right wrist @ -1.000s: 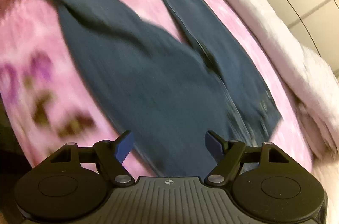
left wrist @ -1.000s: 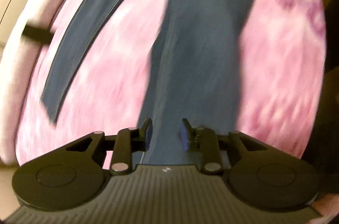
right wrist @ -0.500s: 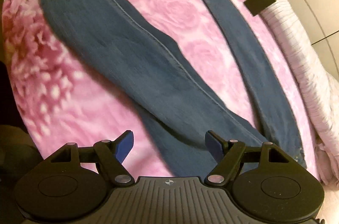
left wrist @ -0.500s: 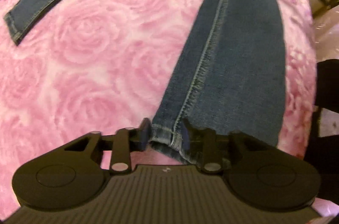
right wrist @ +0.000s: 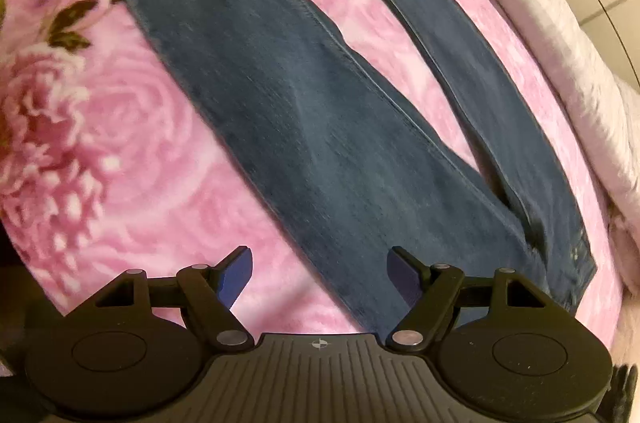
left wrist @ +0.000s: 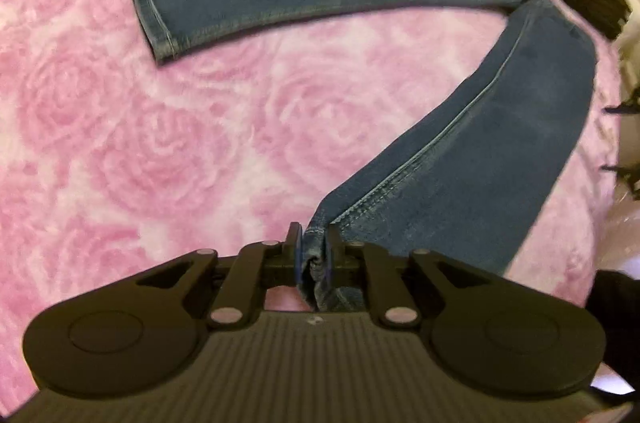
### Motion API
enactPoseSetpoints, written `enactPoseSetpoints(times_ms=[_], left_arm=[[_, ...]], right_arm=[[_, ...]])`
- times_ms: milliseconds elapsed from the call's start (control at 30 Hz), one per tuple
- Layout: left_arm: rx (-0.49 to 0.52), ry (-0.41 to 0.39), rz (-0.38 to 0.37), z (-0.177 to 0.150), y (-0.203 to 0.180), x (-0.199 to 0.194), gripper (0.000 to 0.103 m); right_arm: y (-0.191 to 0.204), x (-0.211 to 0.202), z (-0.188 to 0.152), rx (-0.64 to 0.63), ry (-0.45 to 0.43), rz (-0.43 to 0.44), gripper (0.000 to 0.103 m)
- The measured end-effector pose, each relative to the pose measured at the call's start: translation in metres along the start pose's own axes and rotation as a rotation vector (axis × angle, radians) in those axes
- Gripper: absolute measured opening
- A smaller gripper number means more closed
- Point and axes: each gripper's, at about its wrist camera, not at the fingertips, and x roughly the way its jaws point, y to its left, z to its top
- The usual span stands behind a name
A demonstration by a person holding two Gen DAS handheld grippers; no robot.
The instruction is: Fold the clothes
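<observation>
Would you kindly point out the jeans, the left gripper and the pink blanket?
jeans (right wrist: 304,127): right wrist view, middle of the nearer leg.
left gripper (left wrist: 312,247): left wrist view, between fingertips clamping the hem.
pink blanket (left wrist: 160,151): left wrist view, bare rose pattern.

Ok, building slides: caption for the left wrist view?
Left gripper shut on hem of blue denim jeans spread across pink rose-patterned blanket.

The jeans are dark indigo blue with paler blue stitching along the seams and hems. They lie on a blanket in soft pink printed with large swirling roses, which in the right wrist view also shows deeper magenta blooms and dark olive leaves. Both grippers are matte black with blue pads, and a white ribbed cover borders the blanket.
</observation>
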Motion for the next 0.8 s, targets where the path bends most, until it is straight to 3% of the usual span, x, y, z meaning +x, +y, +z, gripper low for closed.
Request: enactPoseSetpoints(times_ms=[133, 267, 400, 533, 633, 667, 700, 800], left_arm=[[0.013, 0.021, 0.072, -0.006, 0.007, 0.009, 0.031], [-0.007, 0.016, 0.124, -0.021, 0.013, -0.011, 0.031], [-0.083, 0.025, 0.027, -0.052, 0.000, -0.038, 0.032], [-0.197, 0.076, -0.074, -0.087, -0.024, -0.028, 0.037], [-0.259, 0.082, -0.122, -0.101, -0.037, -0.012, 0.028], [-0.268, 0.079, -0.123, -0.103, -0.040, -0.008, 0.021], [-0.258, 0.078, -0.102, -0.104, -0.043, -0.006, 0.008], [-0.256, 0.074, -0.082, -0.109, -0.045, -0.010, 0.006]], right_arm=[[0.007, 0.002, -0.003, 0.004, 0.008, 0.003, 0.075], [0.019, 0.003, 0.002, -0.008, -0.009, 0.028, 0.075], [0.028, 0.007, 0.011, -0.003, -0.025, 0.051, 0.075], [0.034, 0.011, 0.021, -0.024, -0.048, 0.059, 0.075], [0.033, 0.016, 0.026, -0.043, -0.046, 0.047, 0.075], [0.033, 0.018, 0.027, -0.046, -0.041, 0.042, 0.075], [0.031, 0.020, 0.027, -0.048, -0.036, 0.036, 0.075], [0.026, 0.019, 0.025, -0.045, -0.023, 0.017, 0.075]])
